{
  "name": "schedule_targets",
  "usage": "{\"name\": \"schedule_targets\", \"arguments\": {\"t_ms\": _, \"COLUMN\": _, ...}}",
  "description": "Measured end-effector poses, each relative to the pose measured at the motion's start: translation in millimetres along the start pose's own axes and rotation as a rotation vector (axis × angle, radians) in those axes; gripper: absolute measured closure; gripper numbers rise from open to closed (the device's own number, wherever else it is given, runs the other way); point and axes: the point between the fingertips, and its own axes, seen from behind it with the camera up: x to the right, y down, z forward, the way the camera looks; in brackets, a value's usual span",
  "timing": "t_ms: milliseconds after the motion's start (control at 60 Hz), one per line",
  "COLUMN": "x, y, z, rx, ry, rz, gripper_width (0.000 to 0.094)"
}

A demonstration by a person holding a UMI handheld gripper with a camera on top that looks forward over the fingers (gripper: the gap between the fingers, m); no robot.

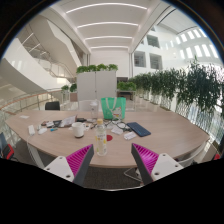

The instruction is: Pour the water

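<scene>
Gripper view, gripper [109, 160] fingers apart, bottle [101, 141] between them, table [160, 137] clutter indistinct.

The gripper [110, 160] is held level, facing the table [60, 147] from just off its near edge. Its two fingers are spread wide apart, magenta pads [72, 160] facing inward, gripping nothing.

The single camera is riding on the gripper, looking forward over its fingers [66, 163] toward the nearby table [60, 147].
</scene>
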Motion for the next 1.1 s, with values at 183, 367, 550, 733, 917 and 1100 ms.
{"name": "schedule_targets", "arguments": {"t_ms": 183, "x": -59.3, "y": 36.1, "z": 106.7, "rx": 0.065, "ry": -0.073, "rz": -0.026, "gripper_width": 0.0106}}
{"name": "schedule_targets", "arguments": {"t_ms": 367, "x": -64.4, "y": 53.4, "z": 225.9, "rx": 0.089, "ry": -0.028, "rz": -0.016, "gripper_width": 0.0107}}
{"name": "schedule_targets", "arguments": {"t_ms": 550, "x": -67.4, "y": 56.2, "z": 299.8, "rx": 0.102, "ry": -0.002, "rz": 0.020, "gripper_width": 0.0239}}
{"name": "schedule_targets", "arguments": {"t_ms": 733, "x": -58.3, "y": 56.5, "z": 326.0, "rx": 0.130, "ry": 0.054, "rz": 0.059, "gripper_width": 0.0484}}
{"name": "schedule_targets", "arguments": {"t_ms": 917, "x": -40.0, "y": 29.7, "z": 339.4, "rx": -0.026, "ry": 0.064, "rz": 0.076, "gripper_width": 0.0589}}
{"name": "schedule_targets", "arguments": {"t_ms": 1100, "x": -42.3, "y": -81.4, "z": 368.8, "rx": 0.043, "ry": 0.100, "rz": -0.416, "gripper_width": 0.0590}}
